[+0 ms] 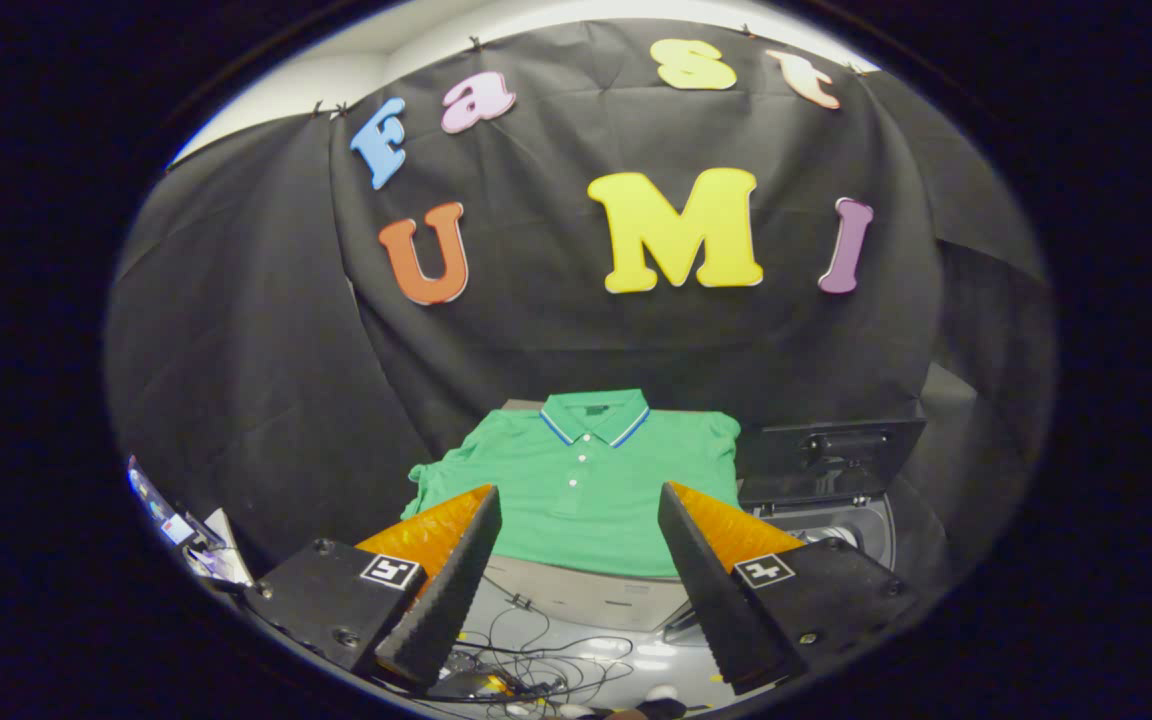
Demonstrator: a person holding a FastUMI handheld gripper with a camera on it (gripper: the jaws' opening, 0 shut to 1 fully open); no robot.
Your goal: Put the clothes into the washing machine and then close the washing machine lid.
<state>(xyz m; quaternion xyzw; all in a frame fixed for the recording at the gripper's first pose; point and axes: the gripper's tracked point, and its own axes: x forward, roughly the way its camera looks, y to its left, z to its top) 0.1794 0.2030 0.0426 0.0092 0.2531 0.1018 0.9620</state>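
The camera rides on the gripper (579,560), looking forward (slightly downward) at the booth wall (236,330), not close.

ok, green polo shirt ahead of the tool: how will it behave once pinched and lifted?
Likely floppy: the green polo shirt lies flat and spread, so it should sag and trail below a pinch. Probably light, being thin knit. The open tool may catch only one layer. The washing machine sits beside it, lid up.

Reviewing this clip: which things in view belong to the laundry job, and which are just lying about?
Part of the job:
green polo shirt, laid flat beyond the open gripper
washing machine, lid up, right of the shirt

Lying about:
tangle of cables on the floor below the fingers
papers far left
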